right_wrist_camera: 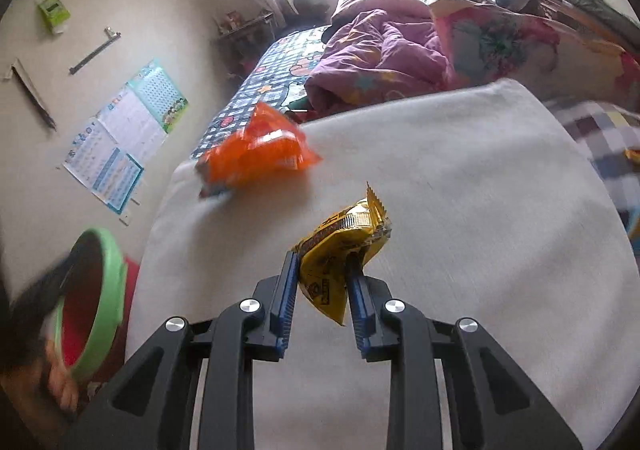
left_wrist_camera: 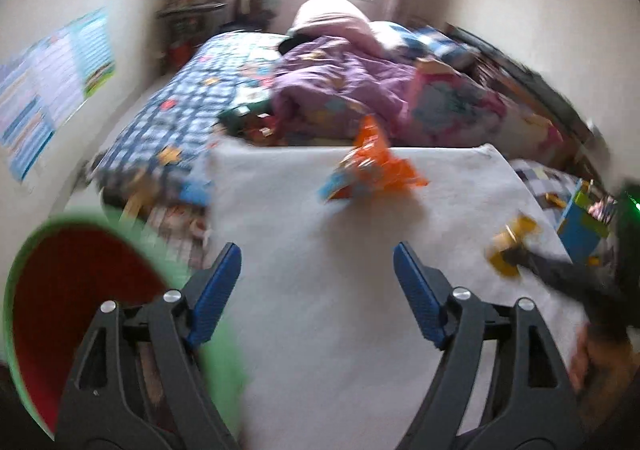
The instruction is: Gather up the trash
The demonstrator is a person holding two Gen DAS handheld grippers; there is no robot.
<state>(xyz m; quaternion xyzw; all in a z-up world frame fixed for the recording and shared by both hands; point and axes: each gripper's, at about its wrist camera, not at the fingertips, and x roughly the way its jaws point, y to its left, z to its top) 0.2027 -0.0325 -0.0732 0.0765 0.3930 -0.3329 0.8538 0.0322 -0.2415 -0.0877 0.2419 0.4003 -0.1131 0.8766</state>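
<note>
Right gripper (right_wrist_camera: 322,274): blue pads clamped on a yellow wrapper (right_wrist_camera: 342,250), lifted above the white cloth (right_wrist_camera: 460,178); left gripper (left_wrist_camera: 317,270): jaws apart, nothing between them, over the same cloth; orange wrapper (right_wrist_camera: 256,150): lying near the cloth's far edge, apart from both grippers; green-rimmed red bin (right_wrist_camera: 94,298): beside the cloth, at left.

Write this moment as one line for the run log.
left tongs: open, empty | right tongs: shut on yellow wrapper | orange wrapper: on white cloth | bin: left of cloth
</note>
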